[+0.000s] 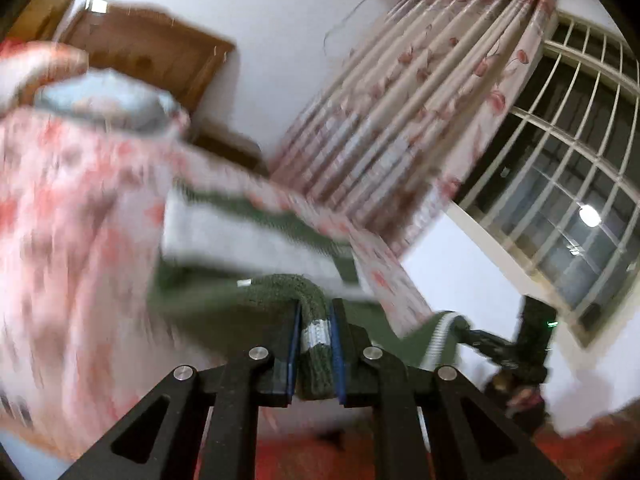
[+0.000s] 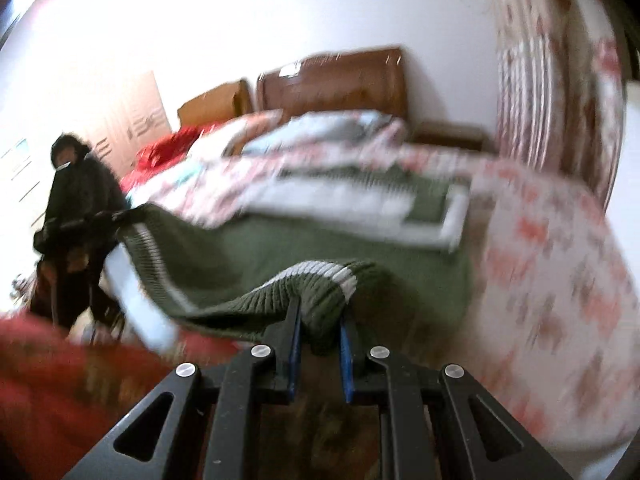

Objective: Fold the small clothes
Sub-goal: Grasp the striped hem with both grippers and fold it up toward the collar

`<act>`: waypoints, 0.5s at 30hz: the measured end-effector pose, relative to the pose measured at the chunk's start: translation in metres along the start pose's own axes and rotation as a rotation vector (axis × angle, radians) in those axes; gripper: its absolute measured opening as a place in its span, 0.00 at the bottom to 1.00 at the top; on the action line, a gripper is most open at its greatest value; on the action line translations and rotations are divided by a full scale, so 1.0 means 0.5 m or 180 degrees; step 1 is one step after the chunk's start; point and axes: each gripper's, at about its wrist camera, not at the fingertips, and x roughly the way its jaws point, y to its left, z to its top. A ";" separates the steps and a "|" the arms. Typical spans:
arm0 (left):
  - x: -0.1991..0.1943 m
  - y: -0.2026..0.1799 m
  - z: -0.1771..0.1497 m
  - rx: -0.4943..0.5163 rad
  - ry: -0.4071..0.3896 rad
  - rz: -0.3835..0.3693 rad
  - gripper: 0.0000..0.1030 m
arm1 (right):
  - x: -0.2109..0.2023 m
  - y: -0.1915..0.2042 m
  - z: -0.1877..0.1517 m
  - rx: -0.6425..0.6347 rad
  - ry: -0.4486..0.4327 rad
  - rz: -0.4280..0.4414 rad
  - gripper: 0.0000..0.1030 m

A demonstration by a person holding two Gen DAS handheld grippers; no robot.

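- Left wrist view: the left gripper (image 1: 316, 344) is seen pinching a bunched ribbed edge of the green sweater (image 1: 256, 300), with a white stripe caught between the two blue-lined fingers (image 1: 294, 344). The rest of the sweater is stretched away toward 11 o'clock over the flowered bedspread (image 1: 72, 208), and a far corner is held at 3 o'clock by the right gripper (image 1: 478, 338).
- The picture is heavily smeared, so fast motion is judged likely. With so thick a wad gripped, layers could be pulled unevenly and the knit could be dragged out of shape.
- The curtain (image 1: 420, 100) and window (image 1: 572, 184) at 1 to 3 o'clock are well apart and are not judged a hazard.
- Right wrist view: the right gripper (image 2: 320, 342) is seen clamped on a rolled ribbed cuff or hem of the sweater (image 2: 320, 280); the body is spread toward 12 o'clock across the bed, and the other held corner is seen at 9 o'clock by the left gripper (image 2: 114, 216).
- The bite looks shallow at the fingertips, so the knit could slip out if the cloth is tugged taut between the two grippers.
- The bedspread (image 2: 552, 240) lies rumpled beneath; a fold laid on it could be set down crooked or with creases trapped.
- The sweater hangs slack near the red cloth (image 2: 48, 380) at 8 o'clock, where a loose edge could be snagged or dropped off the bed.
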 end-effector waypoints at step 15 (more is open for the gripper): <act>0.216 0.192 0.049 -0.0680 0.0146 0.1597 0.23 | 0.273 -0.236 0.097 0.0754 0.0158 -0.0986 1.00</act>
